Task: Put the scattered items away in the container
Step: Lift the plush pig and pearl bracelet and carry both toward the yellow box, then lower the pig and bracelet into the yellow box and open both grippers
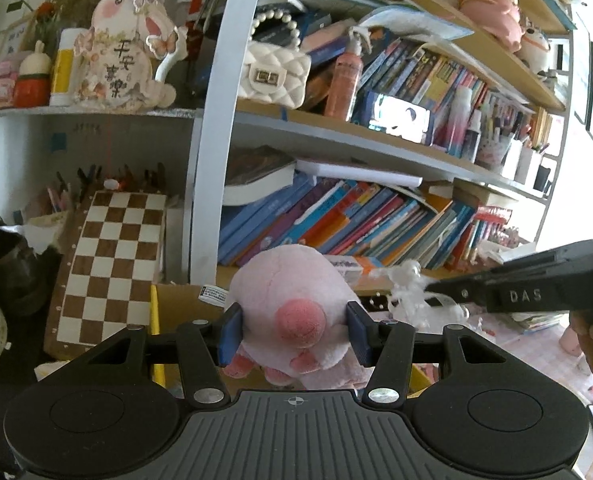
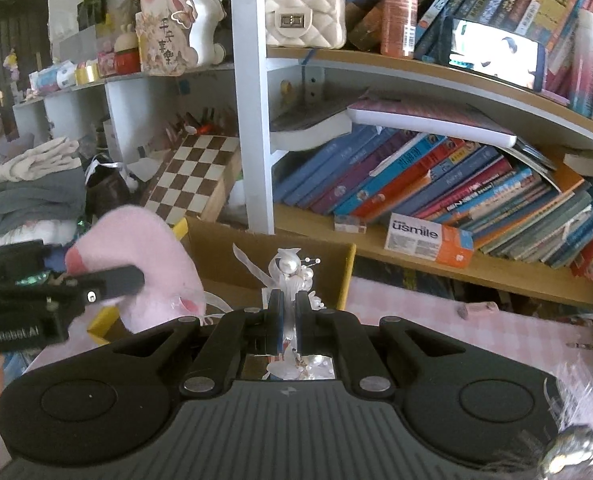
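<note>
plush toy (image 1: 292,280) pale pink w/ deeper pink snout & feet. hair ornament (image 2: 292,270) clear-white w/ pearl beads. tongs: left (image 1: 294,332) & right (image 2: 289,316) black w/ blue pads. box (image 2: 256,256) brown cardboard, yellow edges. board (image 1: 108,264) brown/cream checks. counter (image 2: 476,328) pink-white gingham.

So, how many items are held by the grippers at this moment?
2. The fluffy pink plush toy sits between the left gripper fingers; the white pearl hair ornament is pinched by the right gripper.
</note>
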